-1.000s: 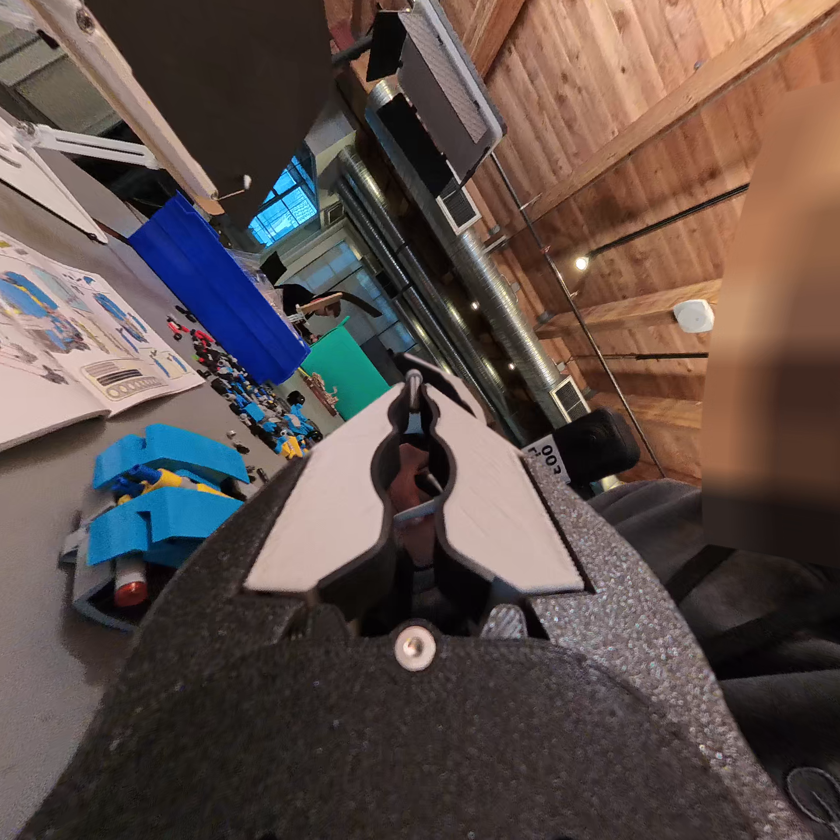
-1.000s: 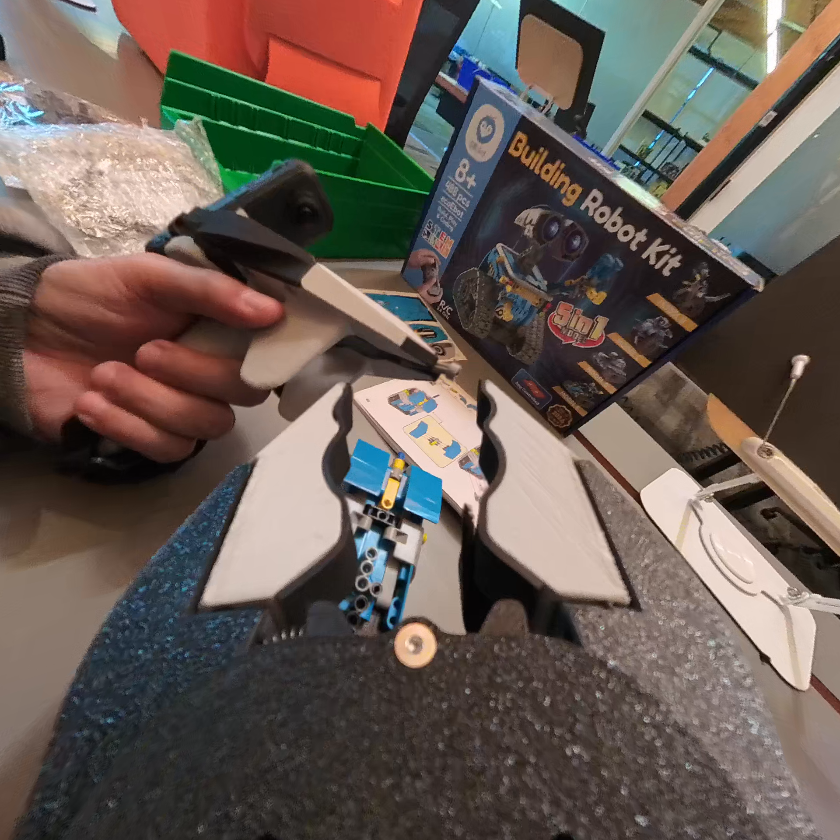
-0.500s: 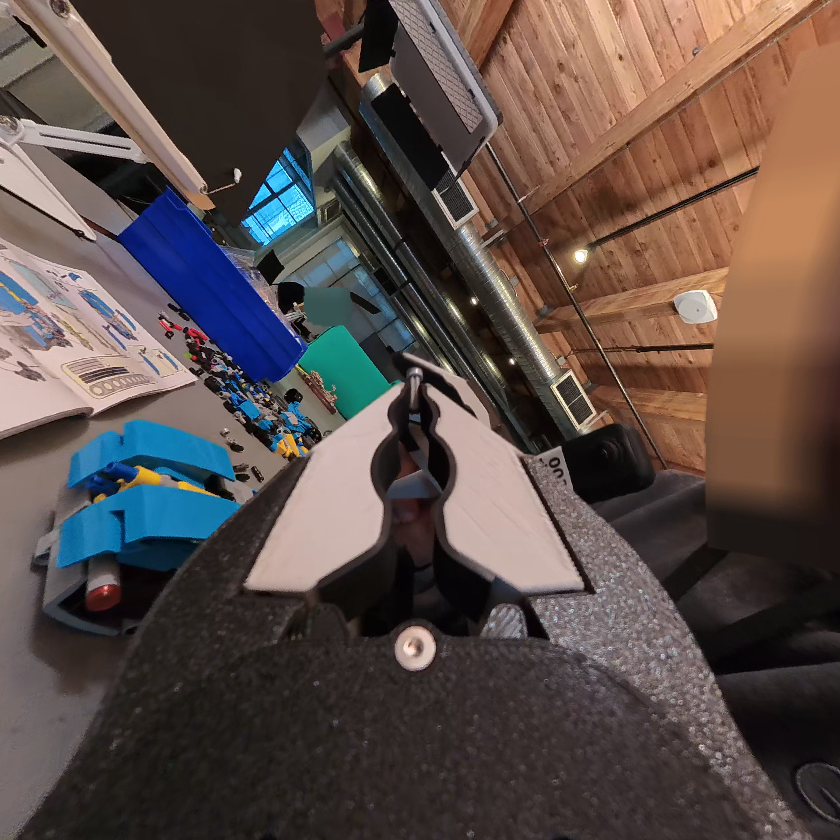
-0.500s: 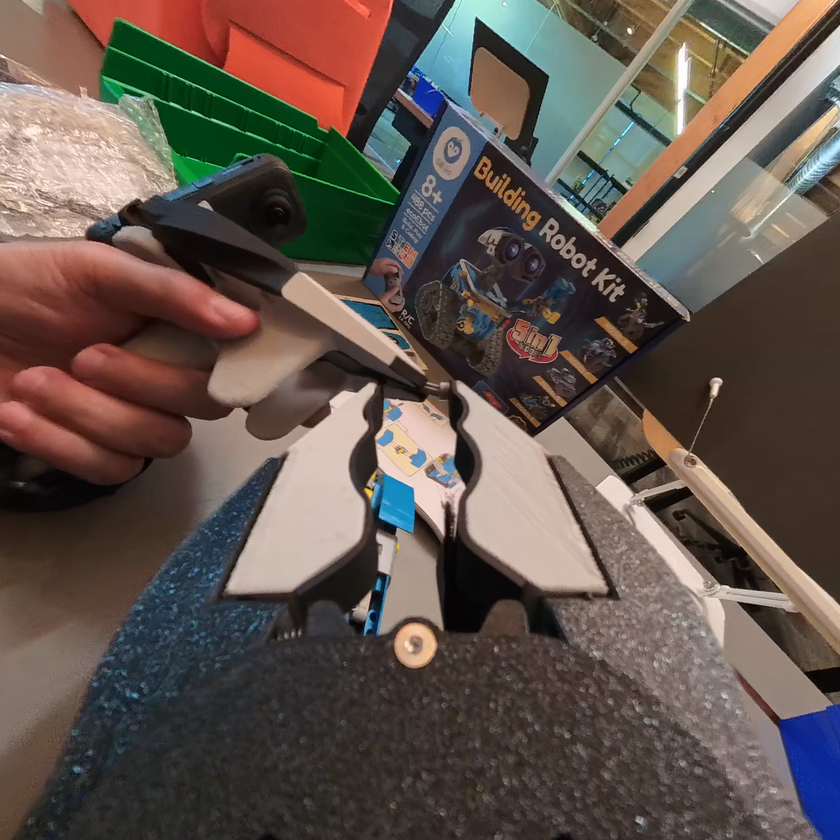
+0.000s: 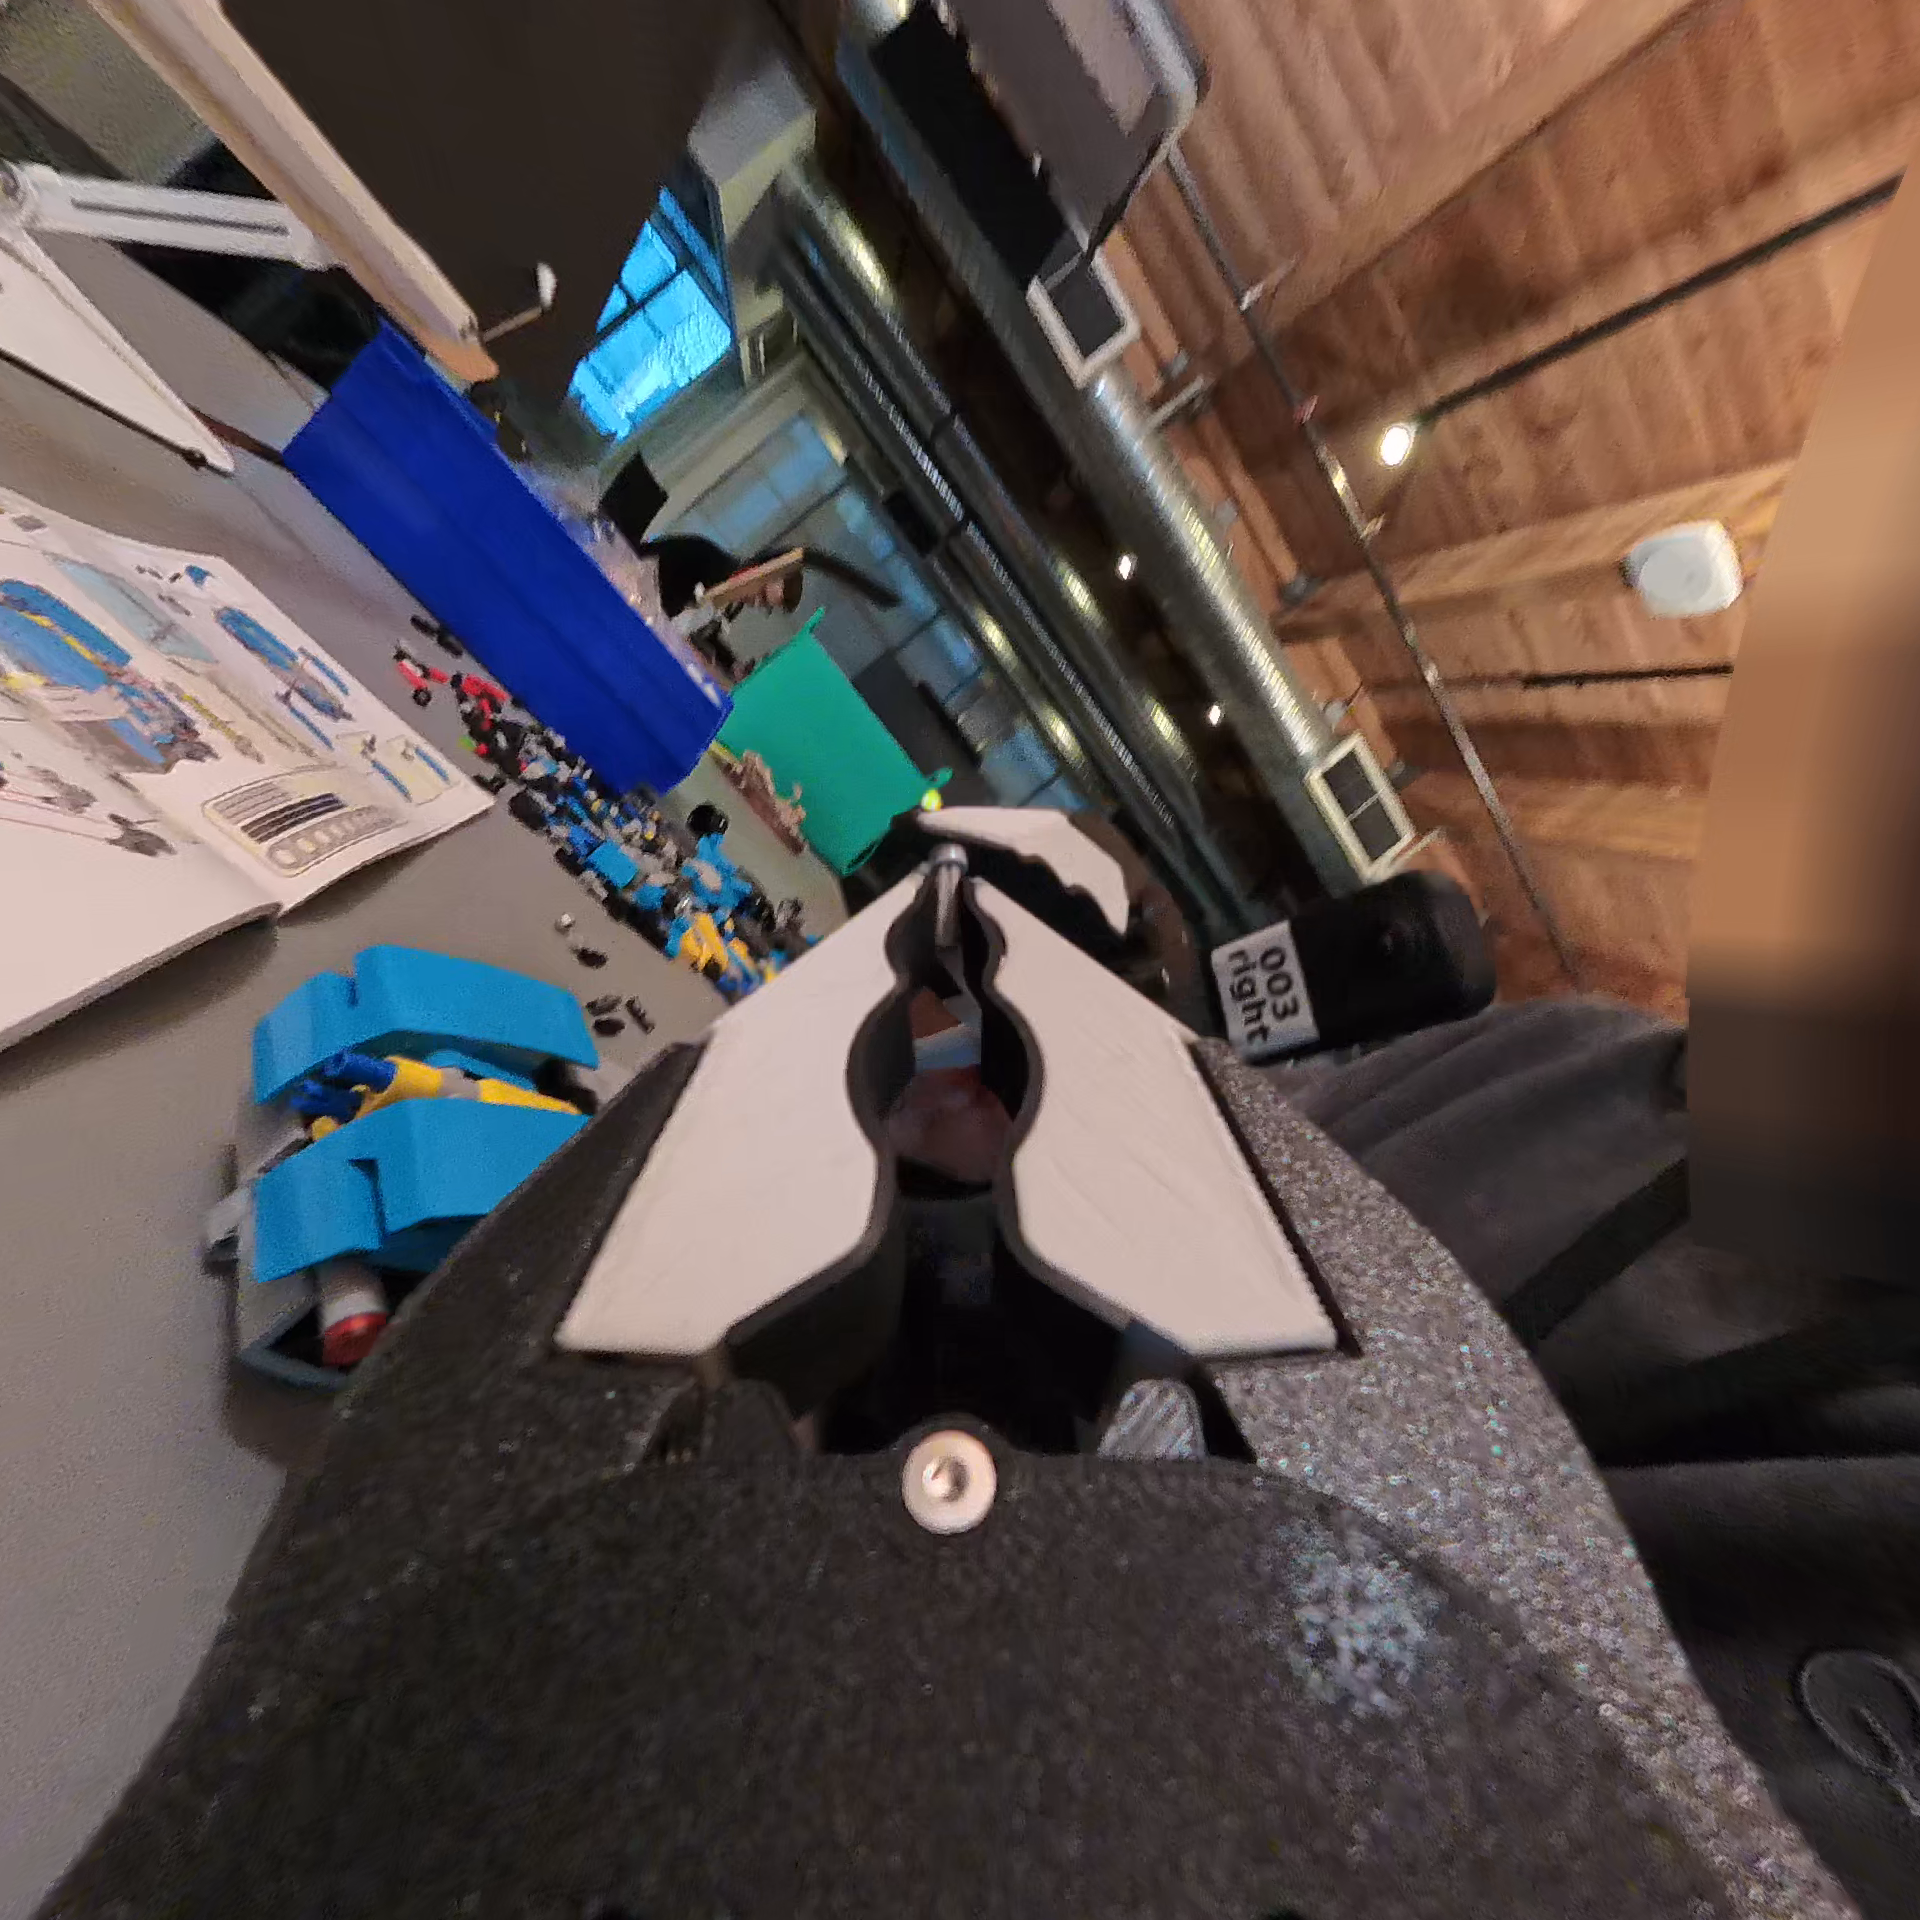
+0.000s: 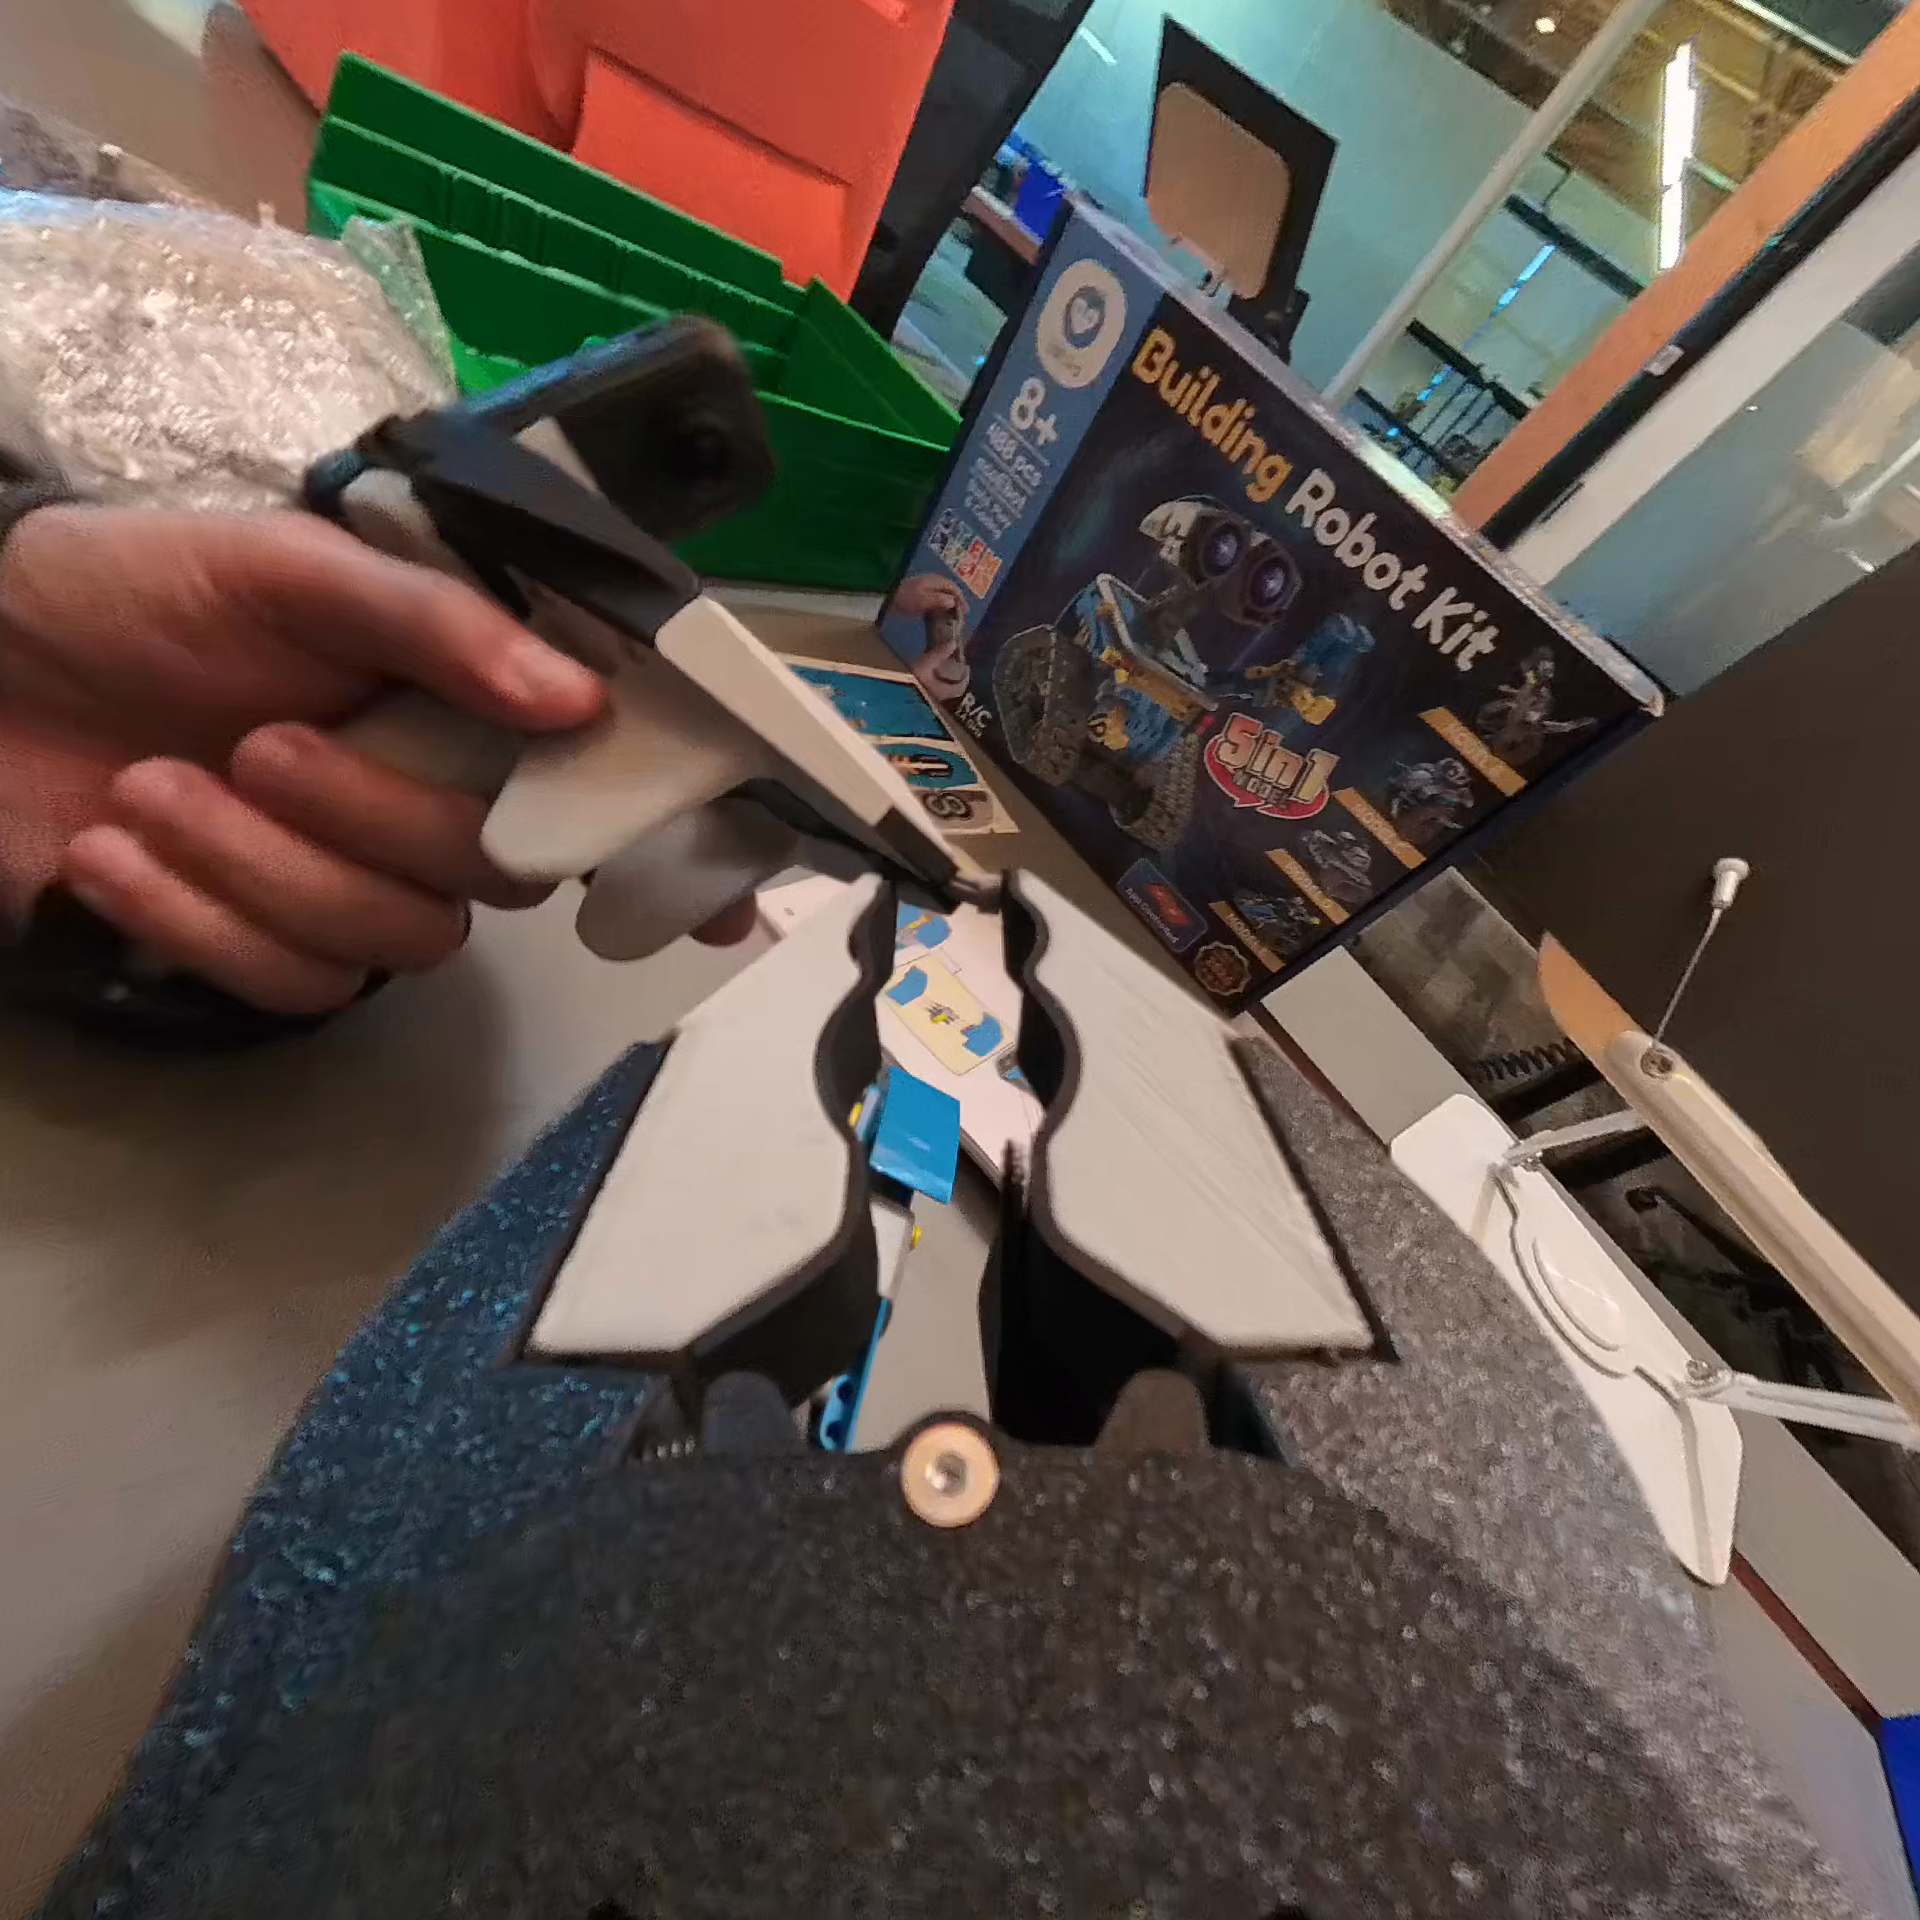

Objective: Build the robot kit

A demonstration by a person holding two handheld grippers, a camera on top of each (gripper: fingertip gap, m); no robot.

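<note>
Pinching a thin metal pin (image 5: pixel 945 894) at its very tips, our left gripper (image 5: pixel 943 883) is closed and tilted up off the table (image 5: pixel 94 1299). Our right gripper (image 6: pixel 945 899) is parted a little with nothing between its fingers; the left gripper's tip meets the gap at its fingertips, though blur keeps us from telling whether they touch. Below it lies a blue model (image 6: pixel 914 1132), seen through the gap. Just past it sits a booklet (image 6: pixel 951 1023), then the kit box (image 6: pixel 1247 665) standing upright. Farther off are a green bin (image 6: pixel 623 270) and bubble wrap (image 6: pixel 177 343). In the left wrist view, loose pieces (image 5: pixel 665 873) lie before a blue bin (image 5: pixel 499 582).
</note>
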